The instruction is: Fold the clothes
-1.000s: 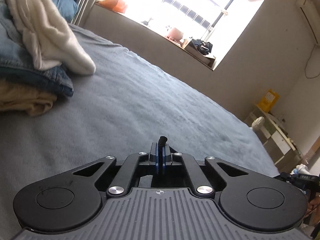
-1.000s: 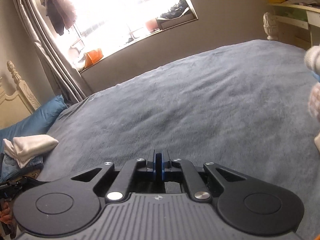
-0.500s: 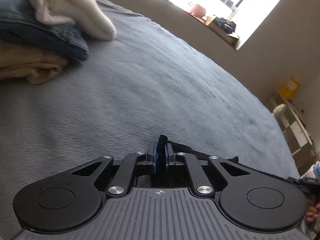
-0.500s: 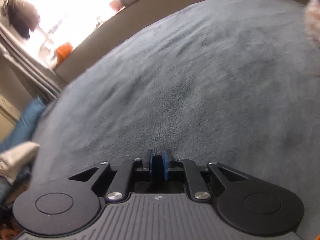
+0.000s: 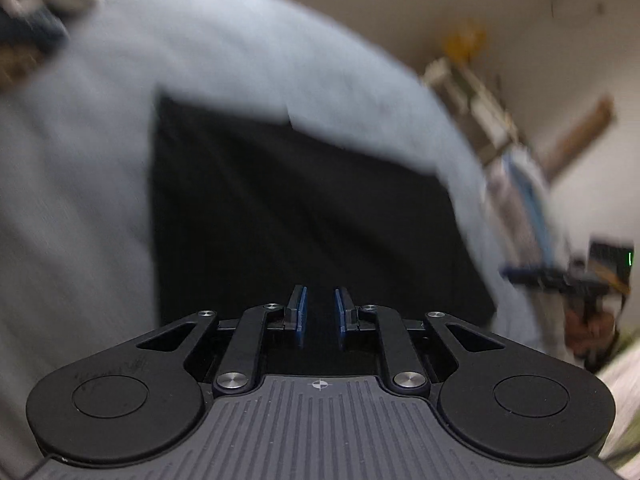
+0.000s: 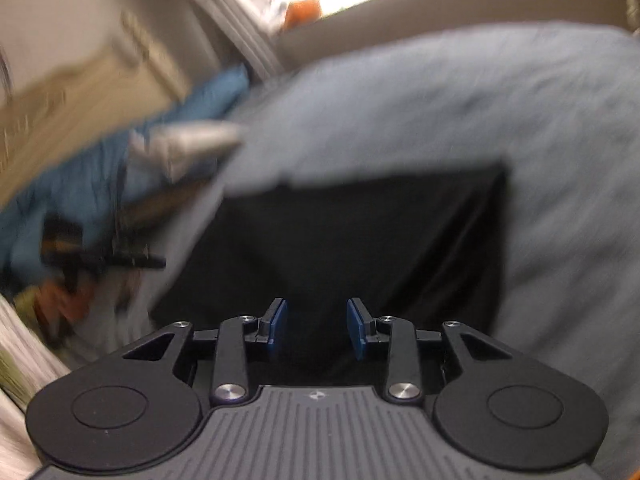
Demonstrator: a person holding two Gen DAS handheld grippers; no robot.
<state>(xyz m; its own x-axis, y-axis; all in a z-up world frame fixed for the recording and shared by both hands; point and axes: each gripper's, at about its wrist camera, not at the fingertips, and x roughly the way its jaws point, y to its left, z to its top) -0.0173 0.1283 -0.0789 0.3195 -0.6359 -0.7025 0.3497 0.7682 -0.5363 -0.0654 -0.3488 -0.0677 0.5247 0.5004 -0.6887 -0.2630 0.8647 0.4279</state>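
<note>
Left wrist view: we see a flat black rectangular garment point(image 5: 304, 216) on the fuzzy grey bed point(image 5: 224, 60); left hand-held gripper point(image 5: 319, 312) and right hand-held gripper point(image 6: 316, 330) both released, blue pads apart.

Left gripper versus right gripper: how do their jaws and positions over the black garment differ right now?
The left gripper shows a narrow gap between its blue pads; the right gripper is spread clearly wider. The left gripper sits over the flat black garment on its side nearer the blurred clothes pile; the right gripper sits toward the opposite edge. Both are open, hold nothing, and point across the garment on the grey-blue blanket.
</note>
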